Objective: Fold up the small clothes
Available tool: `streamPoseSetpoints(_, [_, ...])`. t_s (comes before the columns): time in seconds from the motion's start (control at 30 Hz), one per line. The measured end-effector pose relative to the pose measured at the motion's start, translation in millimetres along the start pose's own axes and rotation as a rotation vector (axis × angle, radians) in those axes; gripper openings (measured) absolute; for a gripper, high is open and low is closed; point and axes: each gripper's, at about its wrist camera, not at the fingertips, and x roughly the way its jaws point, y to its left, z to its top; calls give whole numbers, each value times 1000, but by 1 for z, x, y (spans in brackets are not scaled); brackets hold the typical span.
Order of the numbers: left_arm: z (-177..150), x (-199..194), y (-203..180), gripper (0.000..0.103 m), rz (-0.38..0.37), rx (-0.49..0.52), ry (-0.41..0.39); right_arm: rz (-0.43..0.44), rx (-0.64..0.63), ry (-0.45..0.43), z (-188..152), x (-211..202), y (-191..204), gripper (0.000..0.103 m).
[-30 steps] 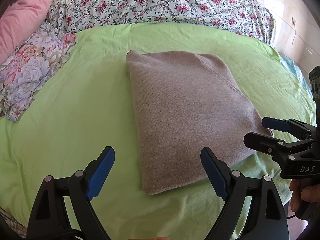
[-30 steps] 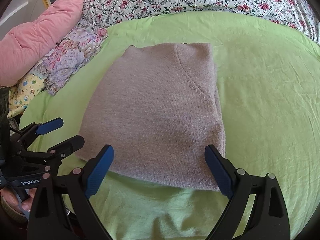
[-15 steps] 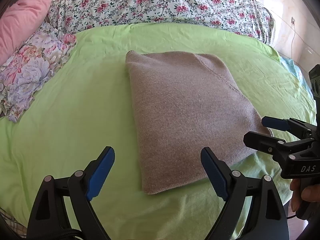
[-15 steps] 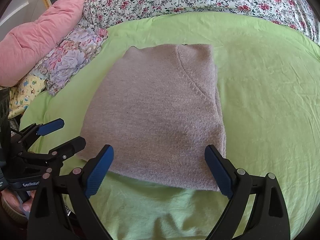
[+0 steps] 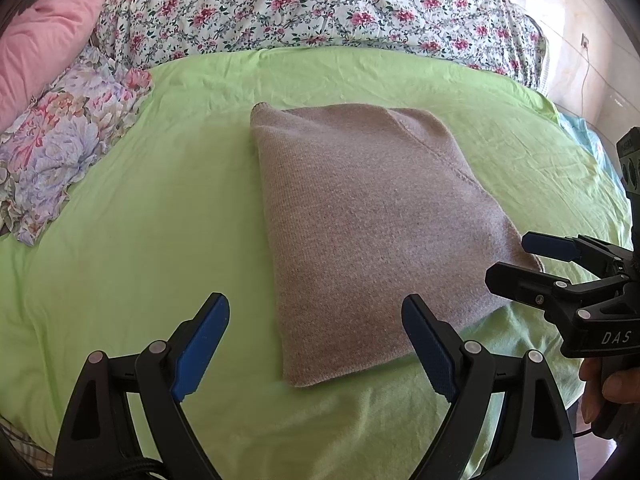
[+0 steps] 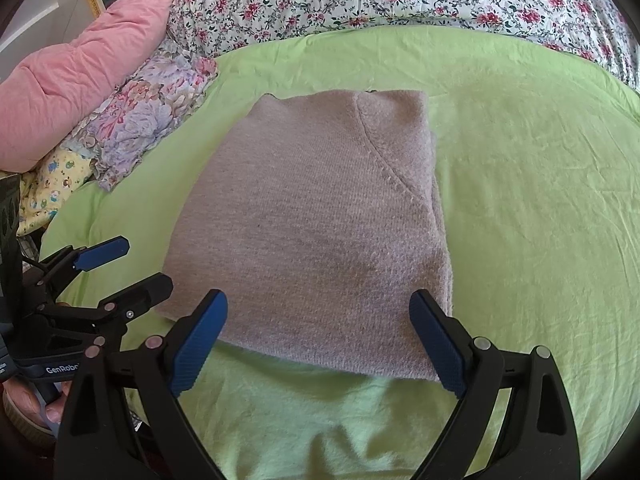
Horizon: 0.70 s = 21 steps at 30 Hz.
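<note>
Nothing differs from one second earlier.
Folded grey sweater (image 5: pixel 372 236) lies mid-frame on green sheet (image 5: pixel 132 248); left gripper (image 5: pixel 316 344) and right gripper (image 6: pixel 320 344) hang spread wide at lower frame, empty, above its near edge.

White letters "DAS" stand on the black body of the right gripper (image 5: pixel 532 258), out at four o'clock in the left wrist view; "GenRobo", cut off at its end, stands on the left gripper (image 6: pixel 120 266), at eight o'clock in the right wrist view. No other writing reads.
</note>
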Motion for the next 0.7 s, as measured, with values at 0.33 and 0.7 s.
streamPoseSetpoints(0.33, [0, -1, 1, 89, 1, 1, -1, -4, 5, -6, -2, -3, 3, 92])
streamPoseSetpoints(0.7, [1, -2, 1, 89, -4, 7, -1, -1, 3, -7, -2, -4, 2, 92])
